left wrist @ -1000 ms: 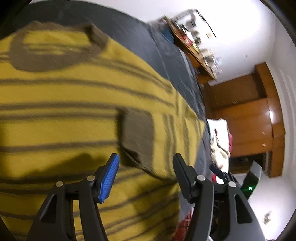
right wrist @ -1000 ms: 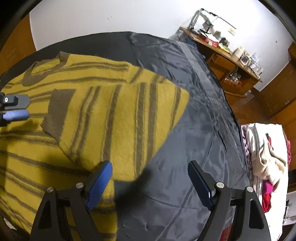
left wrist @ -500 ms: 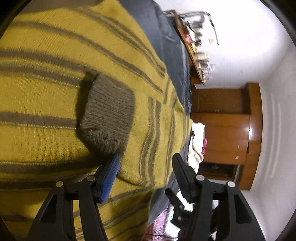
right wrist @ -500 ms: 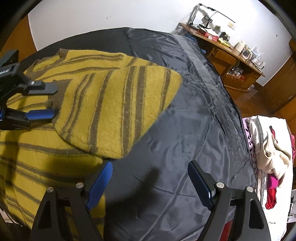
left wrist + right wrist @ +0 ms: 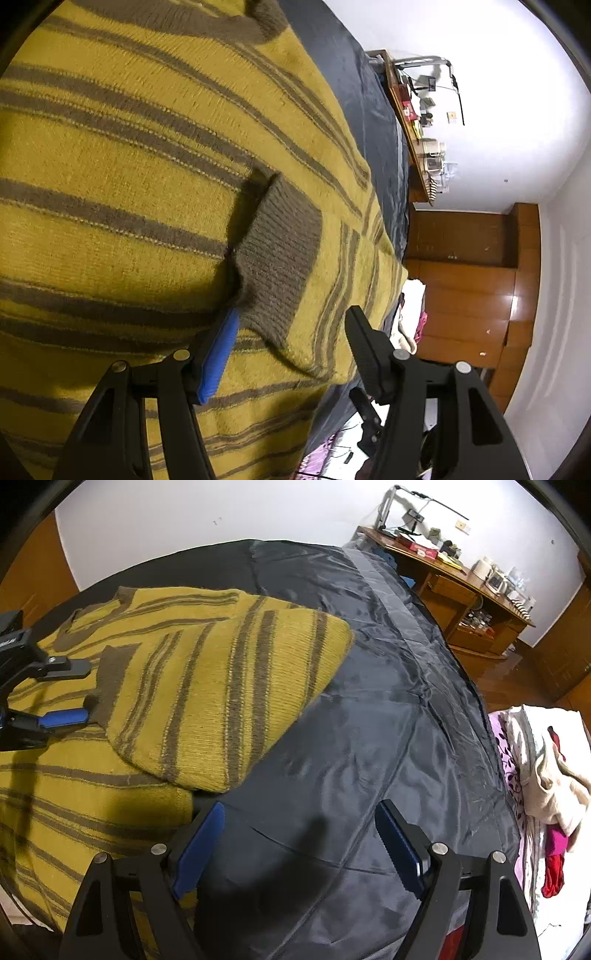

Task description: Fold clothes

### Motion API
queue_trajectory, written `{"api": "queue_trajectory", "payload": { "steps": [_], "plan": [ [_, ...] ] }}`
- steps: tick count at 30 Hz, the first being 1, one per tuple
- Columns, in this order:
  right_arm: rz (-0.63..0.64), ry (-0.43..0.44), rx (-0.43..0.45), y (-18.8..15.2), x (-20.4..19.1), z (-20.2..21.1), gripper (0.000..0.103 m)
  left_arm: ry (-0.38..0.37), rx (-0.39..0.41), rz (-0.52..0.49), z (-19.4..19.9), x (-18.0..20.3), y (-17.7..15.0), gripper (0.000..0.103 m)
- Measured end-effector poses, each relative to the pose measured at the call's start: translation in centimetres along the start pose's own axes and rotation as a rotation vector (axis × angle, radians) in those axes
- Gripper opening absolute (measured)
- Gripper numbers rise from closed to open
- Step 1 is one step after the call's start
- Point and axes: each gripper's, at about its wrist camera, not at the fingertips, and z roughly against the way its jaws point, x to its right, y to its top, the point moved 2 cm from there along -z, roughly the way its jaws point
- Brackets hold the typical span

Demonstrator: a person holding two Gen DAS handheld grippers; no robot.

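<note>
Two sets of jaws stood apart: my left gripper straddled the brown cuff of the soft, floppy sweater spread on the dark bedcover, my best hold; my right gripper hung empty beside its hem.

A sweater lies on the left part of a bed, one sleeve folded across its body. A desk stands beyond the bed; a clothes pile lies to its right.
</note>
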Motion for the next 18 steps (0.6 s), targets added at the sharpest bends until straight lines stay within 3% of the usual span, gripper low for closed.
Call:
{"api": "queue_trajectory", "payload": {
  "steps": [12, 18],
  "plan": [
    [-0.024, 0.014, 0.015, -0.2, 1.4, 0.1, 0.086, -0.008, 0.038, 0.11, 1.5, -3.1, -0.2, 0.069],
    [0.021, 0.025, 0.025, -0.1, 0.5, 0.2, 0.086, -0.016, 0.016, 0.056, -0.7, -1.2, 0.5, 0.07]
  ]
}}
